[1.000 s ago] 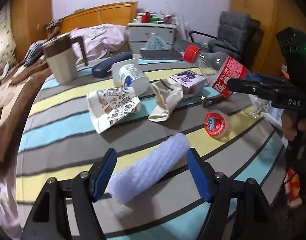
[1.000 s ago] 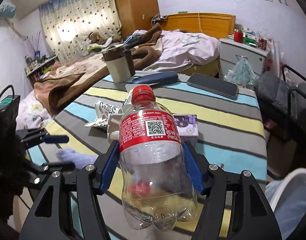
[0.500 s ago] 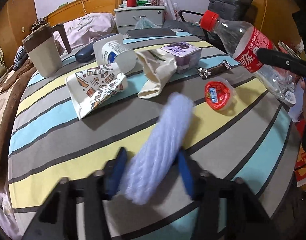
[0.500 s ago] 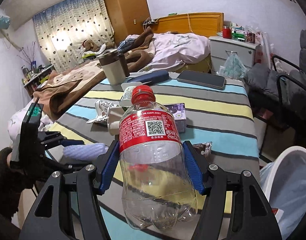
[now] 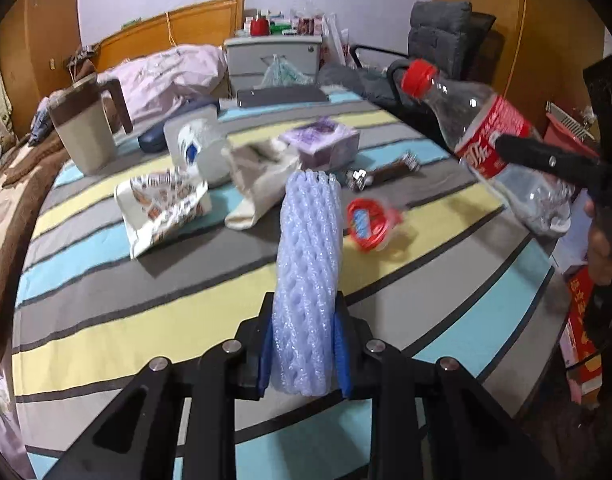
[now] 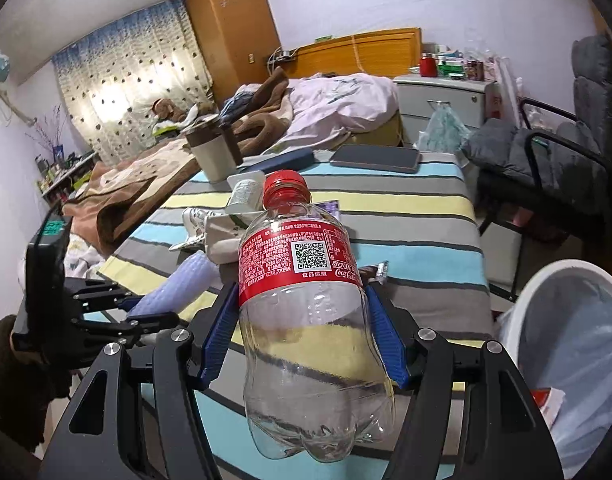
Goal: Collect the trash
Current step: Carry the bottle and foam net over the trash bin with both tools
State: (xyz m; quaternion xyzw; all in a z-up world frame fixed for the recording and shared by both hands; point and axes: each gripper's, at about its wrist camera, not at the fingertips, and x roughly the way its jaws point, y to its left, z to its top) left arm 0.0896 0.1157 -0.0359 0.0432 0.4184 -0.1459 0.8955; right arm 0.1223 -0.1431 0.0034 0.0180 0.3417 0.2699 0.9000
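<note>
Left hand-held gripper (image 5: 304,354): blue pads closed tight on the near end of a pale lilac foam net sleeve (image 5: 309,272). The sleeve is squeezed where it is pinched, points forward along the fingers, and is raised above the striped table (image 5: 105,320).

Right hand-held gripper (image 6: 303,332): blue pads pressed against both sides of a clear plastic cola bottle (image 6: 306,320), just below its red label. The bottle is empty, red cap on, neck pointing away from the camera, and is held in the air over the table edge.

In the right wrist view, a white bin (image 6: 562,344) with a translucent liner stands just beside the table, to the right of the bottle.

Lying on the table: a printed paper bag (image 5: 161,208), a white paper cup (image 5: 197,148) on its side, a cream crumpled wrapper (image 5: 261,184), a purple box (image 5: 322,144), a dark snack wrapper (image 5: 386,170) and a red-lidded round container (image 5: 370,222). A beige mug (image 5: 87,132) stands upright at the far left.
</note>
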